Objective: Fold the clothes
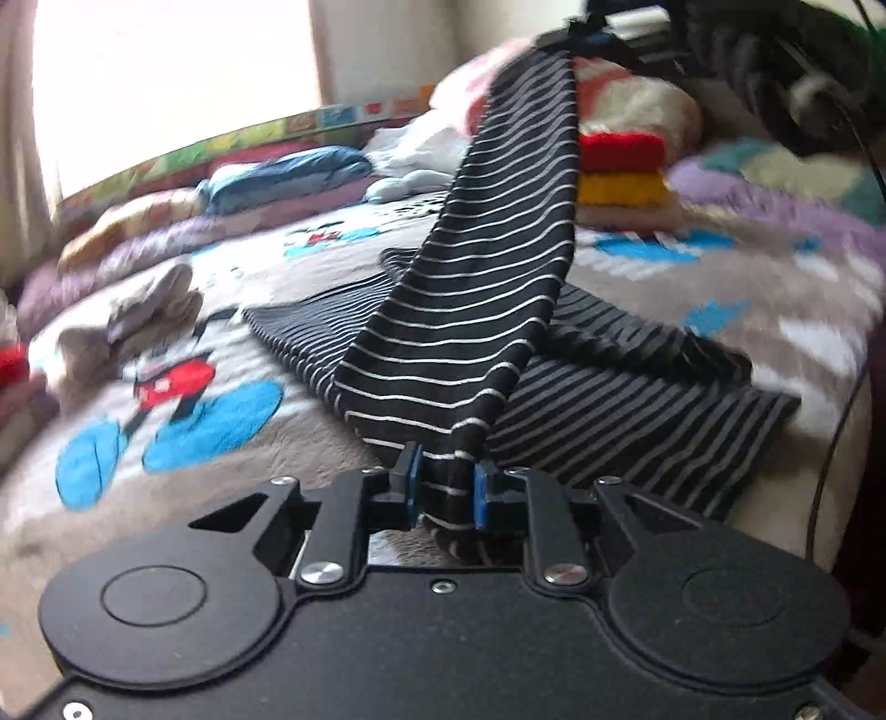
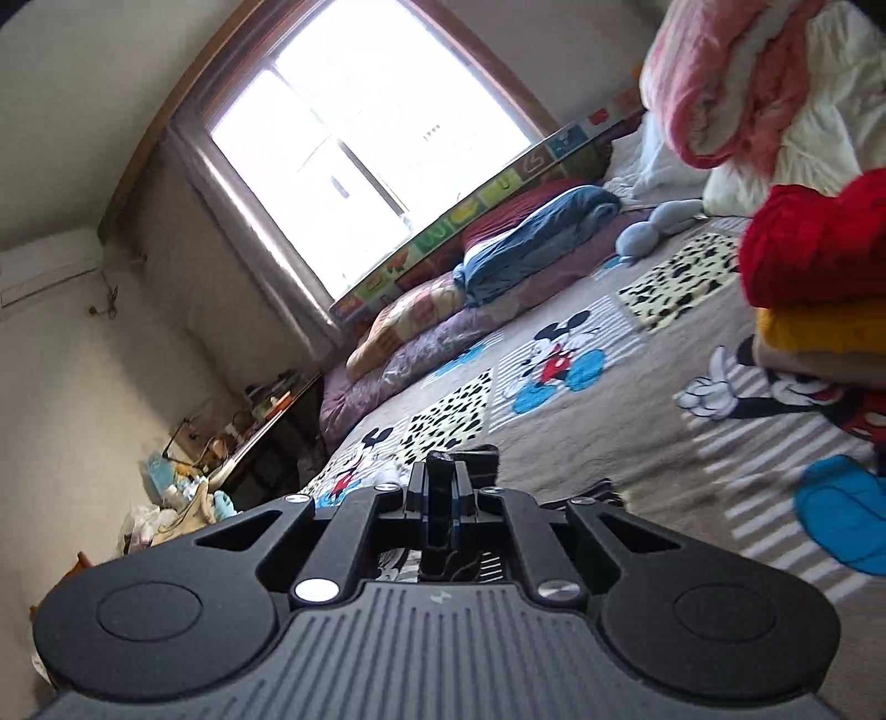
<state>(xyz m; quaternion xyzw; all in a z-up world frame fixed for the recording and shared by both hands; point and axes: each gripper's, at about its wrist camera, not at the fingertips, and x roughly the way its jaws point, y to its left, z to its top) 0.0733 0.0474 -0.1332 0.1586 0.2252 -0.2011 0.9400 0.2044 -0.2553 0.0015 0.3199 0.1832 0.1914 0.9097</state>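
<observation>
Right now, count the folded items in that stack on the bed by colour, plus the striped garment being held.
Red folded item: 1
Yellow folded item: 1
Beige folded item: 1
Black striped garment: 1
Total: 4

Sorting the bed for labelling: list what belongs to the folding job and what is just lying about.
In the job:
striped garment
left tool, gripping it
right tool, gripping it
folded stack

Lying about:
blue bundle
grey plush toy
pink blanket
</observation>
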